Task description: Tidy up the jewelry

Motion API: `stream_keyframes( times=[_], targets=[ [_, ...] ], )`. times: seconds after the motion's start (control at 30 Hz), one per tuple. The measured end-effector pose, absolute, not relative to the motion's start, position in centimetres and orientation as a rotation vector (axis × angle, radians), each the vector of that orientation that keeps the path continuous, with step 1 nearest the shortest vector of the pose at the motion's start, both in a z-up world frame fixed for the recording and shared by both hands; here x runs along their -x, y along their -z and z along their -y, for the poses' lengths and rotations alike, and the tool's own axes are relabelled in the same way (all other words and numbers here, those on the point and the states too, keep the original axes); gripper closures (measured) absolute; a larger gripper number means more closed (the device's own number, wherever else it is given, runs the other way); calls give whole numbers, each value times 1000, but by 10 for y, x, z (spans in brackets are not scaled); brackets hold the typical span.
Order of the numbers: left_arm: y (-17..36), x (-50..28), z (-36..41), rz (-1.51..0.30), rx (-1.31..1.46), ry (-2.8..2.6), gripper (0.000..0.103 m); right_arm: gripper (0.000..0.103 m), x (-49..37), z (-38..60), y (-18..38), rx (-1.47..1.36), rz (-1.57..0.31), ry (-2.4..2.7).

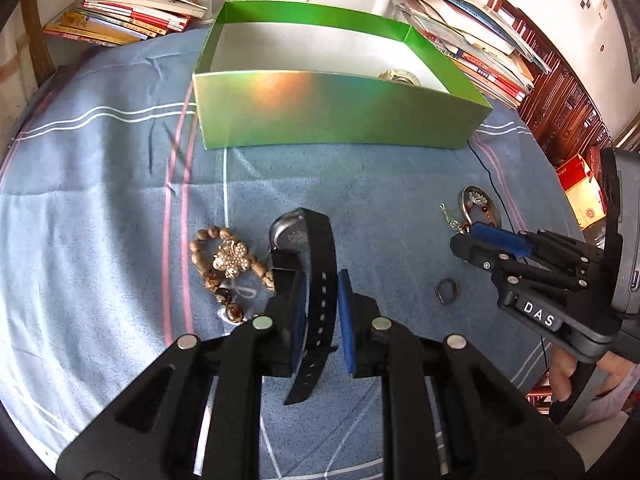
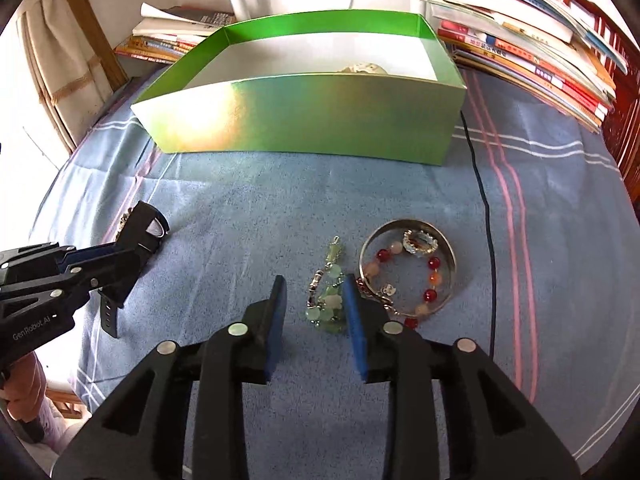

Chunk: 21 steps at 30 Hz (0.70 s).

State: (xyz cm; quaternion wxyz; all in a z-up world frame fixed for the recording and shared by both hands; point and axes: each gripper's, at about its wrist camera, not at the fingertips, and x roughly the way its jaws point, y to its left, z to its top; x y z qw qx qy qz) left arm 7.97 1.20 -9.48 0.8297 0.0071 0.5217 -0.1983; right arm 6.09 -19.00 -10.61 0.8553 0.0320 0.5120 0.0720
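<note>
Between the pads of my left gripper (image 1: 320, 300) runs the black strap of a wristwatch (image 1: 310, 264), clenched there, its round case just past my fingertips. Left of that gripper, a wooden bead bracelet (image 1: 224, 276) lies on the blue cloth (image 1: 100, 200) with a pearl flower brooch (image 1: 231, 258) resting on it. Straight ahead stands the green box (image 1: 340, 116), a pale piece of jewelry low inside its right end. To the right, my right gripper (image 2: 316, 312) is released, its pads either side of a green bead bracelet (image 2: 326, 300). Just right of it, touching the right pad, a silver bangle (image 2: 408, 268) rings a red bead bracelet (image 2: 430, 280) and a silver ring (image 2: 418, 242). Books (image 2: 540, 52) are stacked beyond.
</note>
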Motion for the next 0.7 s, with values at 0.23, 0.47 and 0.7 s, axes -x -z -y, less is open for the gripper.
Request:
stream_keyframes(
  times=[0.23, 0.47, 0.7],
  targets=[
    [107, -85, 2, -1141, -16, 423, 88, 89, -62, 182, 111, -4, -1073, -138],
    [88, -81, 8, -1078, -48, 433, 96, 89, -60, 196, 92, -62, -1022, -144],
    [50, -79, 8, -979, -47, 448, 96, 89, -57, 208, 45, -85, -896, -134]
  ],
)
